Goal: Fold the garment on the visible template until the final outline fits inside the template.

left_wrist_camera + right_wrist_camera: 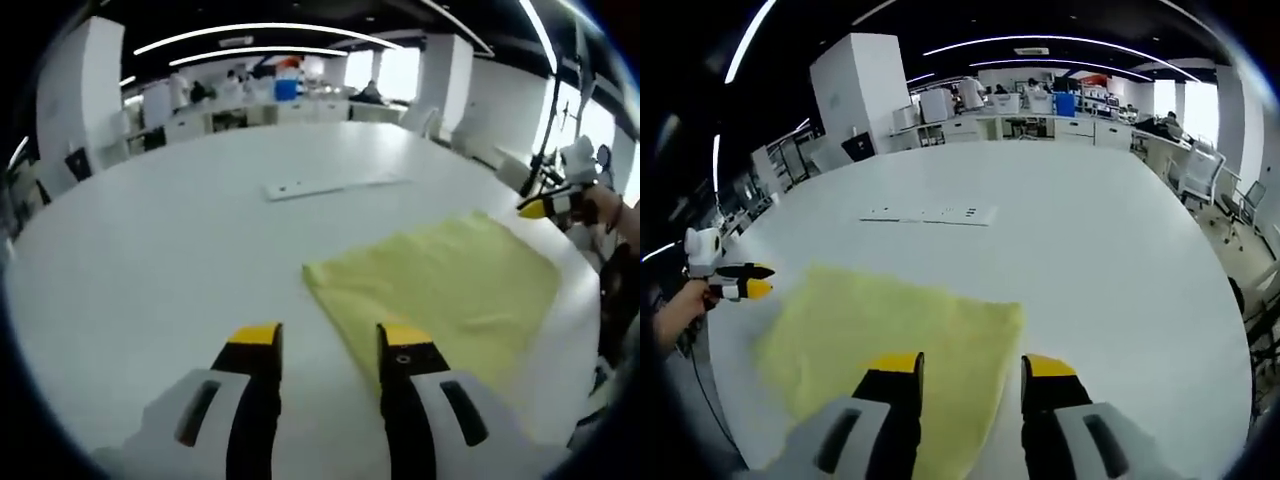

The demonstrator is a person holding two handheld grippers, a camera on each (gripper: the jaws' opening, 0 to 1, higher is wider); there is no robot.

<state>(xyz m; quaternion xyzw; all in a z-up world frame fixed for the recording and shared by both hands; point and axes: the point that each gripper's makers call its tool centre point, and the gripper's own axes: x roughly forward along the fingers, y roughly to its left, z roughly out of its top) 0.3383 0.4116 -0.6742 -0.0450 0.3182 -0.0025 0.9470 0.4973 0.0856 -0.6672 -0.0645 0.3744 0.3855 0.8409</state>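
Observation:
A yellow garment lies flat in a rough rectangle on the white table. In the left gripper view my left gripper hovers open over bare table, just left of the cloth's near corner, with nothing between its jaws. In the right gripper view my right gripper is open above the cloth's near right edge, holding nothing. Each gripper also appears in the other's view: the right gripper past the cloth's far side, the left gripper in a hand beside the cloth.
A flat white strip with small dark marks lies on the table beyond the cloth, also seen as the strip. The table edge curves close on the right. Desks, cabinets and chairs stand far behind.

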